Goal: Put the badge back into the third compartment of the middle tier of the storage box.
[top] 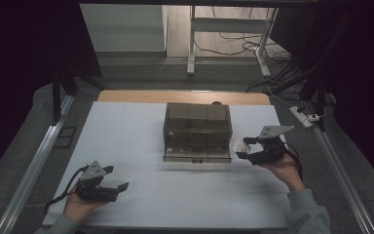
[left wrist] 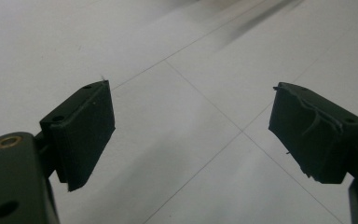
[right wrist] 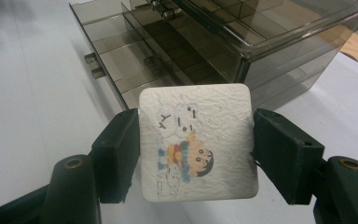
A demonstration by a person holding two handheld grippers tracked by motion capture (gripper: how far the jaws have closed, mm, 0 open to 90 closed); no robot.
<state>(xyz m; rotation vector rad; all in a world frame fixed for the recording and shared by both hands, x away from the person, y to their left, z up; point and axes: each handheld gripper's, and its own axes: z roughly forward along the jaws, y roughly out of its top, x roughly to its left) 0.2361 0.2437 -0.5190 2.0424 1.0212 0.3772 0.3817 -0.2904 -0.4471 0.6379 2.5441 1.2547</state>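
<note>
Right hand-held gripper (right wrist: 196, 154) clamps a white cartoon tile (right wrist: 196, 147) beside the smoked drawer box (top: 197, 131); left hand-held gripper (left wrist: 191, 135) gapes empty.

From above the near edge we look forward and down over the whole table (top: 126, 146), floor beyond at frame top. Our left gripper view sits close over bare tabletop. Our right gripper view faces the smoked drawer box (right wrist: 242, 42), shared at centre of the high view.

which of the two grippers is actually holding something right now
The right gripper: its jaws clamp a white square pad with a cartoon print beside the smoky drawer box. The left gripper is open and empty.
</note>
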